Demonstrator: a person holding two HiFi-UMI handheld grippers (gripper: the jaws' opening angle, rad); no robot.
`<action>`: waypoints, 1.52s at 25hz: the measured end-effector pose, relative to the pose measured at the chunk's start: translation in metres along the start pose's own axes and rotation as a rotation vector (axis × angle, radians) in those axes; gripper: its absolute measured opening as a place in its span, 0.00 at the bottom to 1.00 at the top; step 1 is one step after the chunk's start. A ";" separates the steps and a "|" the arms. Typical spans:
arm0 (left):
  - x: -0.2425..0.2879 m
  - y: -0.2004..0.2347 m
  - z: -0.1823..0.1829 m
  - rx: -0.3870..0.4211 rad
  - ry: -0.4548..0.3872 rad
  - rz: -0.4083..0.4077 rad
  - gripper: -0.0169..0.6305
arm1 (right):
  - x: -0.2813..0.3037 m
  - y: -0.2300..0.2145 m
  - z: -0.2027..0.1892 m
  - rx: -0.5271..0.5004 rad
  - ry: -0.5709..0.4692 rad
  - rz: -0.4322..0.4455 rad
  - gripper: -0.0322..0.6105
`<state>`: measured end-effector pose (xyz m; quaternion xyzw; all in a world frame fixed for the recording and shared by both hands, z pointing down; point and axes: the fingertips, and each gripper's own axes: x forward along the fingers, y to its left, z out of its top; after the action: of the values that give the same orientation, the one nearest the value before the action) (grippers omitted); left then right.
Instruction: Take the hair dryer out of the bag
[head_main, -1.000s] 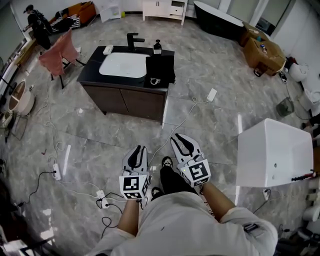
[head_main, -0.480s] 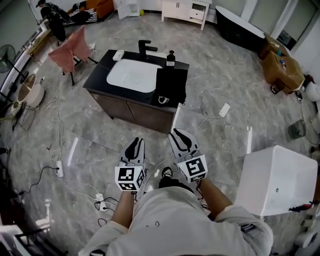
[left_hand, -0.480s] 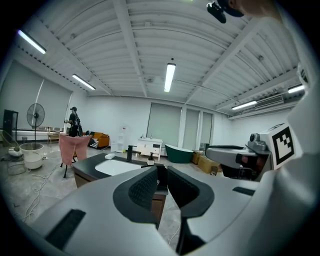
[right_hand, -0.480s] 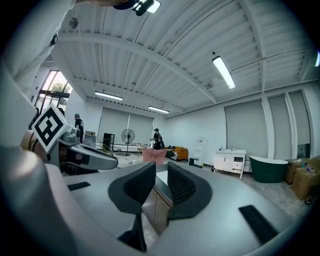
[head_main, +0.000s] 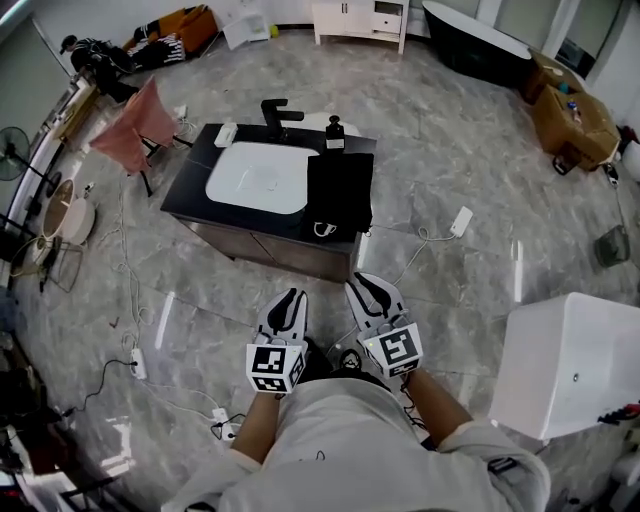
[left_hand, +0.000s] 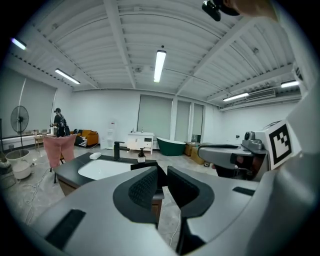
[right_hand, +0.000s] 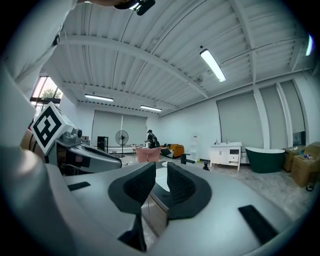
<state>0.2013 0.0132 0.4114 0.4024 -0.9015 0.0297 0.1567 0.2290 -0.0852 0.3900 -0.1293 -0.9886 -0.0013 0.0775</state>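
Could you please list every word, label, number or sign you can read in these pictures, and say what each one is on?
No words or numbers can be read in any view.
Marker cubes: black-and-white square patterns only, no letters.
Pump bottle on the vanity: any label is too small to read.
Cardboard boxes: no print can be made out.

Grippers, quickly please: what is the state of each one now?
Left gripper: jaws slightly apart, empty.
Right gripper: jaws slightly apart, empty.
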 end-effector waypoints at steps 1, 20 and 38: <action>0.007 0.006 -0.001 -0.008 0.007 0.000 0.14 | 0.007 -0.003 -0.002 0.002 0.006 -0.004 0.14; 0.164 0.213 0.067 -0.061 -0.001 -0.183 0.14 | 0.263 -0.038 0.049 -0.088 0.057 -0.146 0.14; 0.237 0.160 0.040 0.099 0.162 -0.615 0.14 | 0.225 -0.094 0.000 -0.036 0.188 -0.564 0.15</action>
<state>-0.0749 -0.0561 0.4577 0.6594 -0.7196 0.0566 0.2101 -0.0101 -0.1183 0.4261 0.1500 -0.9737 -0.0523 0.1631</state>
